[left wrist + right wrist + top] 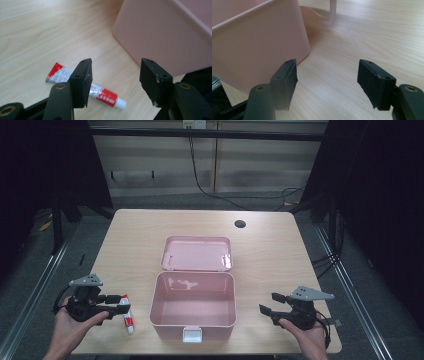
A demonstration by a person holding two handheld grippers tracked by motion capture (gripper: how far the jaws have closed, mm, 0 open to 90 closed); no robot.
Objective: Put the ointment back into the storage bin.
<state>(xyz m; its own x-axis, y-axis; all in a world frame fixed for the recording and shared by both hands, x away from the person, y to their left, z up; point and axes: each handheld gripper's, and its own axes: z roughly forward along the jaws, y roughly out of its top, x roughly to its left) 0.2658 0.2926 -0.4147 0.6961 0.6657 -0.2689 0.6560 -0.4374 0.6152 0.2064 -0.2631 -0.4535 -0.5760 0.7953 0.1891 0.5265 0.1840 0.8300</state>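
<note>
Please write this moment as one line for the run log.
left gripper: open, over tube | right gripper: open, empty | pink box: lid open, empty | tube on table

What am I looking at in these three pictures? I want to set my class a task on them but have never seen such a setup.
A person sits at a wooden table holding a hand tool with two black jaws in each hand: the left gripper and the right gripper. The wide picture comes from a camera above the table. The other two come from cameras riding on each gripper, looking along its jaws. On the table stands an open pink box, empty inside, its lid tipped back. A red and white tube lies beside the box, under the left gripper. Both grippers are open and hold nothing.
</note>
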